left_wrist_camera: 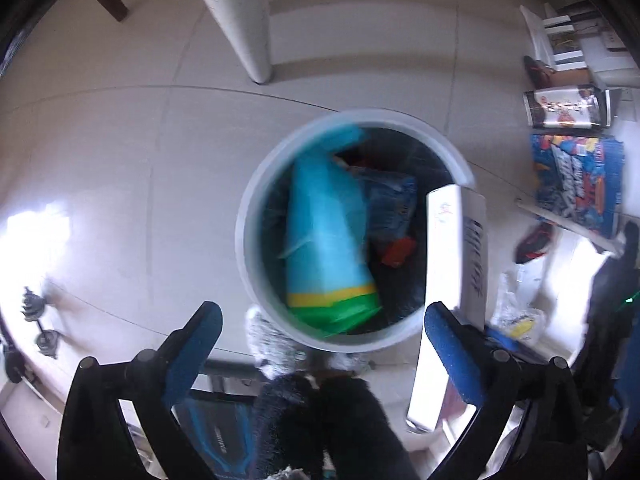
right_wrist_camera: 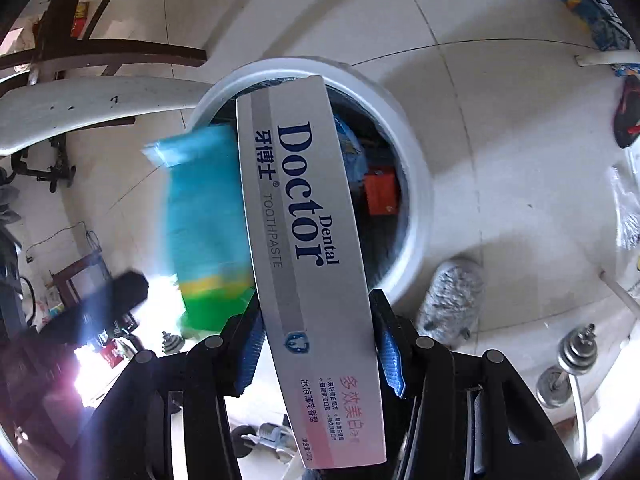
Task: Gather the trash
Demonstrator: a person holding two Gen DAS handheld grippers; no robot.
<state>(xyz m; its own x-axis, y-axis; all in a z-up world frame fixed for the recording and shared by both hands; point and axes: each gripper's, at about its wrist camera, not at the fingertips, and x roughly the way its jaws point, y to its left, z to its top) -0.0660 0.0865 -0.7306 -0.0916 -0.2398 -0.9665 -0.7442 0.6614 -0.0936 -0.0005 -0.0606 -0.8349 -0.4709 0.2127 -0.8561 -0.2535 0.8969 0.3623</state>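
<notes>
Left gripper (left_wrist_camera: pixel 322 330) jaws wide, empty, above bin (left_wrist_camera: pixel 256 200) | teal packet (left_wrist_camera: pixel 326 232) blurred, dropping into bin, apparently just released | right gripper (right_wrist_camera: pixel 320 340) clamps toothpaste box (right_wrist_camera: pixel 304 216), tip over bin for dropping

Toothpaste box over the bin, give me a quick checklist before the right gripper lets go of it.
1. Toothpaste box between right gripper pads: ok.
2. Box tip over the bin opening: ok.
3. Left gripper open, holding nothing: ok.
4. Blue-green packet in or over the bin: ok, though blurred.
5. Room left in the bin: cannot tell.
</notes>
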